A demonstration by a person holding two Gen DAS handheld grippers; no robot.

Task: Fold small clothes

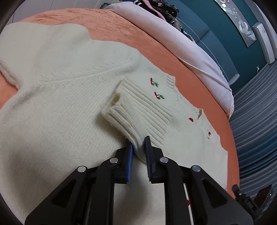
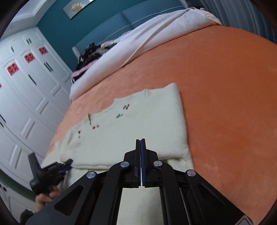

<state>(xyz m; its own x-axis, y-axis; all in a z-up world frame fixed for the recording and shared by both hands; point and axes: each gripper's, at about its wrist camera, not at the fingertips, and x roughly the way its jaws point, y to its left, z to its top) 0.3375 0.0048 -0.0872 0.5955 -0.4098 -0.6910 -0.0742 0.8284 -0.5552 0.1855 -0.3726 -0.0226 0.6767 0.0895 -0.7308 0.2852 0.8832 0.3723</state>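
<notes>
Pinching sweater cuff (image 1: 138,121), left tongs (image 1: 139,147); right tongs (image 2: 140,141) closed.

one cream knit sweater (image 1: 60,103) lies on one bed covered by one orange blanket (image 1: 121,34). one ribbed sleeve cuff (image 1: 138,114) is folded over its front. four embroidered cherry motifs show on the sweater in the left wrist view, two with green stems (image 1: 156,90) and two plain red near the neckline (image 1: 191,119). two tongs are in view: the left tongs (image 1: 139,147) and the right tongs (image 2: 141,147). one pale pink duvet (image 2: 138,48), one heap of dark clothes (image 2: 93,53), one white wardrobe (image 2: 26,86) with three clear red paper cut-outs (image 2: 29,58), two framed pictures, one per view (image 2: 77,7)
</notes>
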